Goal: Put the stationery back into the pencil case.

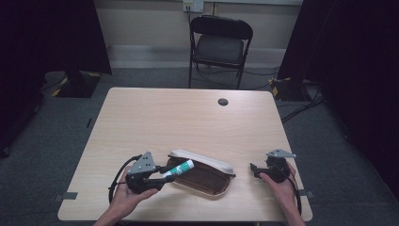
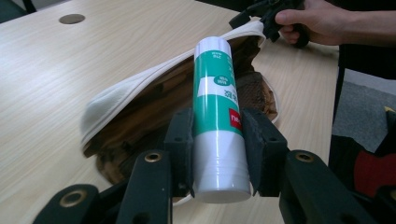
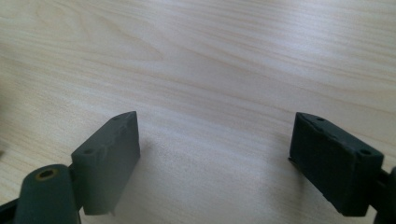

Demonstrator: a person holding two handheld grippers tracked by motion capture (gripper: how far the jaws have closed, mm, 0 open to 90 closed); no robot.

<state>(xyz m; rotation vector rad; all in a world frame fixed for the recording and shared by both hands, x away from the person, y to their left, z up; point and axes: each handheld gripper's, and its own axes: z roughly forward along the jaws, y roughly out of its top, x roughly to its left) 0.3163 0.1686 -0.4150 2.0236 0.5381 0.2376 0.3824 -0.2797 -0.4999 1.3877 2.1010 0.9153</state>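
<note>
my left fingers (image 2: 218, 154) clamp glue stick (image 2: 217, 112) | pencil case (image 2: 140, 116) mouth just ahead | keep stick level, slide in | right fingers (image 3: 215, 158) wide, idle over table (image 3: 210, 56)

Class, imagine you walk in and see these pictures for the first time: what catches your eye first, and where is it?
First, the green-and-white glue stick, clamped between the pads of the left gripper and pointing into the open pencil case at the near edge of the table. Next, the right gripper, open over bare wood to the case's right. A black folding chair stands beyond the table.
</note>
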